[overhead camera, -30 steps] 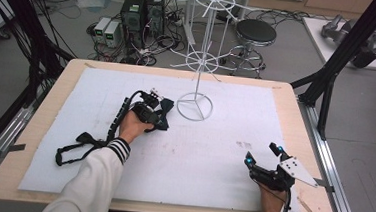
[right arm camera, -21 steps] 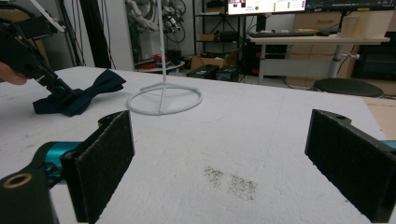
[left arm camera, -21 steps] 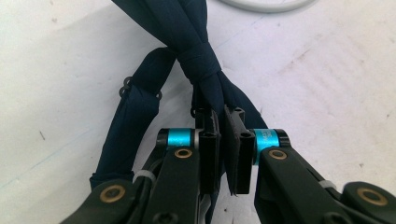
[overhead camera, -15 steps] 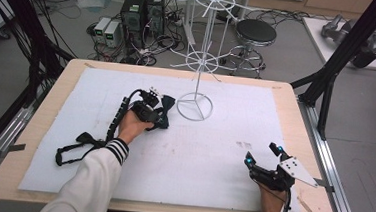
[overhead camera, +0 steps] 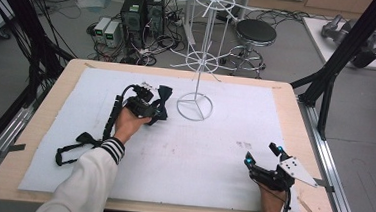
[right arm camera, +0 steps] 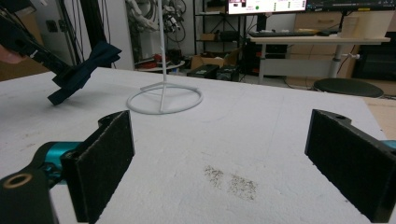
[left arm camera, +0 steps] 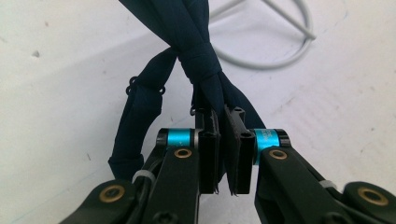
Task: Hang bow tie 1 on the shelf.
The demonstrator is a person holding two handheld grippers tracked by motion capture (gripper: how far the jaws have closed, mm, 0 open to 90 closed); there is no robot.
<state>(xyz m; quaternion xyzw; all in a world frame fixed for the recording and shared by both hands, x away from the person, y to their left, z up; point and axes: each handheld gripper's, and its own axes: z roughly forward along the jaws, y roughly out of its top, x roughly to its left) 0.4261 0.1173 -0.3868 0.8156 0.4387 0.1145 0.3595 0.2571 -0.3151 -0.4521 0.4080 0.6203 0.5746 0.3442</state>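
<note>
Left claw (overhead camera: 151, 108) sits toward the counter's (overhead camera: 286, 100) far-left part, jaws pressed together on a dark navy bow tie (overhead camera: 162, 100). In the left gripper view the fabric is pinched between the two black pads, knot (left arm camera: 201, 63) just beyond the tips, a strap loop (left arm camera: 135, 126) hanging to one side. Bow tie held just beside the ring base of a white wire stand (overhead camera: 195, 106), which rises near the far edge, centre. A black cable (overhead camera: 81, 141) trails from the left claw toward the near-left corner. Right claw (overhead camera: 262, 156) rests by the near-right corner, jaws spread wide, holding nothing. White foam sheet (overhead camera: 212, 158) covers the counter; a small dark smudge (right arm camera: 231, 179) lies ahead of the right claw.
</note>
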